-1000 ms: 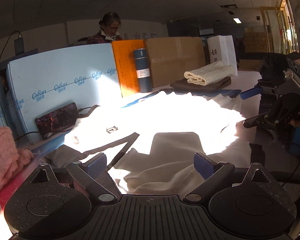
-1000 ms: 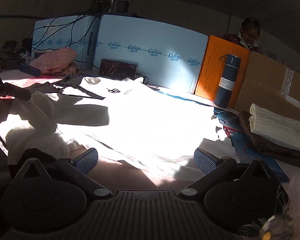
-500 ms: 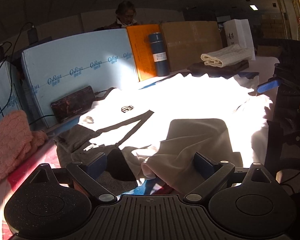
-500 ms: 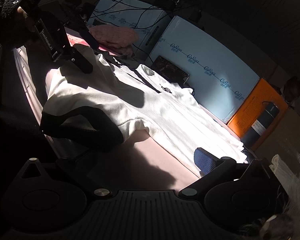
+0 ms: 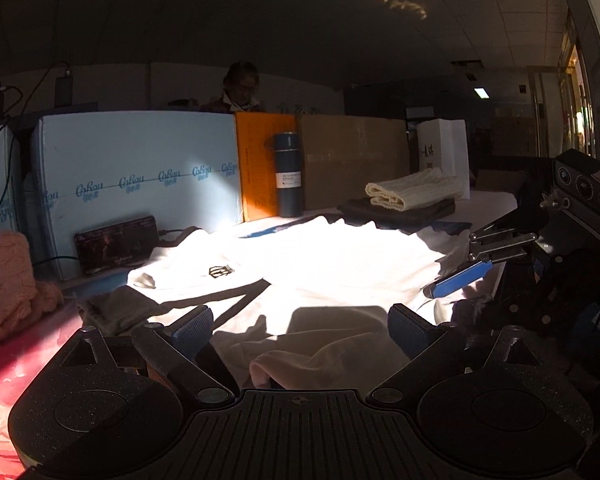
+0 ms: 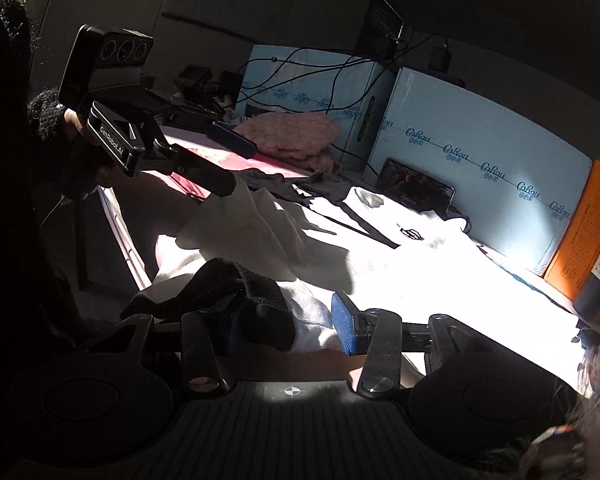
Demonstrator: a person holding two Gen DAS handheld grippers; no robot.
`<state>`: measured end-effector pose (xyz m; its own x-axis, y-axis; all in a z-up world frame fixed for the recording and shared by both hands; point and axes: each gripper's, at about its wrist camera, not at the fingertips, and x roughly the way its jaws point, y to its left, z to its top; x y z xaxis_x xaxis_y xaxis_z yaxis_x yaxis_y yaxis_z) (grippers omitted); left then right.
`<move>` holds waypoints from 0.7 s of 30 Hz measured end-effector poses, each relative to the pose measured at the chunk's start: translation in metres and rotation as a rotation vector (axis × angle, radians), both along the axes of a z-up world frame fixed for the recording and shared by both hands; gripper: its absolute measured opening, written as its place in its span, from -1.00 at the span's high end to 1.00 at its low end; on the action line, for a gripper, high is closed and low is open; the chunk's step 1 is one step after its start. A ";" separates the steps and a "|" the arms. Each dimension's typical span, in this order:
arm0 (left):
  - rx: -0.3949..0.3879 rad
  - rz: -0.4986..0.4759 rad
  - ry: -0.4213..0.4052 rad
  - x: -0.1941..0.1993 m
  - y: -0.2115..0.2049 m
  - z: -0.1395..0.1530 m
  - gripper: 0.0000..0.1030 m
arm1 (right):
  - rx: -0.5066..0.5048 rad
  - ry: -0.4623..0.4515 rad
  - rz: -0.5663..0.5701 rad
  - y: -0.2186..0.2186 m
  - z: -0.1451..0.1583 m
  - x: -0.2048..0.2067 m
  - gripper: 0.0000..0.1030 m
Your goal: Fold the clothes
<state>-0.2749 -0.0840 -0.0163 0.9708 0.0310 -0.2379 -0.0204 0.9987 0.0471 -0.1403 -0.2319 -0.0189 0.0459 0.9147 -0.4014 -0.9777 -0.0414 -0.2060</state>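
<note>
Right wrist view: right gripper (image 6: 290, 326) half-closed around white garment's (image 6: 400, 272) dark cuff (image 6: 256, 304), left gripper (image 5: 300, 326) wide open, empty.

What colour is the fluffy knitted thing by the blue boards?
Pink knit, clearest in the right wrist view.

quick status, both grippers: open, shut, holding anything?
Left gripper: open, white shirt lies between the fingers, not clamped.
Right gripper: partly closed around the shirt's dark cuff; a firm grip cannot be told.
</note>
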 end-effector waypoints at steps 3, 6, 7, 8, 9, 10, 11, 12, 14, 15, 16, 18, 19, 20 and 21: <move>-0.051 -0.036 -0.035 -0.003 0.001 0.000 -0.87 | 0.030 0.138 -0.017 0.000 0.001 0.015 0.47; -0.103 -0.085 -0.062 -0.007 0.001 0.000 -0.88 | 0.097 0.259 -0.051 -0.003 0.001 0.028 0.69; -0.128 -0.113 -0.072 -0.008 0.000 -0.001 -0.88 | 0.123 0.293 -0.066 -0.003 0.000 0.031 0.71; -0.157 -0.148 -0.082 -0.008 -0.001 -0.003 -0.88 | 0.147 0.322 -0.083 -0.003 -0.001 0.035 0.72; -0.188 -0.187 -0.090 -0.008 -0.003 -0.005 -0.88 | 0.169 0.347 -0.101 -0.002 -0.003 0.037 0.72; -0.215 -0.228 -0.089 -0.006 -0.006 -0.007 -0.88 | 0.192 0.372 -0.117 -0.003 -0.006 0.039 0.72; -0.224 -0.257 -0.072 -0.003 -0.009 -0.010 -0.88 | 0.212 0.392 -0.130 -0.004 -0.008 0.040 0.72; -0.220 -0.273 -0.045 0.002 -0.013 -0.013 -0.88 | 0.230 0.407 -0.140 -0.005 -0.009 0.041 0.73; -0.188 -0.241 0.011 0.012 -0.019 -0.018 -0.88 | 0.263 0.427 -0.150 -0.008 -0.011 0.042 0.73; -0.180 -0.221 0.029 0.018 -0.020 -0.018 -0.88 | 0.274 0.430 -0.151 -0.008 -0.010 0.043 0.73; -0.172 -0.202 0.047 0.023 -0.021 -0.019 -0.87 | 0.279 0.427 -0.150 -0.008 -0.009 0.043 0.73; -0.225 -0.196 0.049 0.031 -0.014 -0.017 -0.87 | 0.290 0.422 -0.149 -0.008 -0.006 0.044 0.73; -0.268 -0.203 0.042 0.035 -0.008 -0.015 -0.86 | 0.296 0.420 -0.149 -0.008 -0.005 0.045 0.73; -0.289 -0.205 0.034 0.037 -0.004 -0.013 -0.76 | 0.301 0.417 -0.148 -0.008 -0.004 0.045 0.73; -0.285 -0.199 0.029 0.038 -0.002 -0.010 -0.07 | 0.307 0.414 -0.148 -0.008 -0.002 0.045 0.73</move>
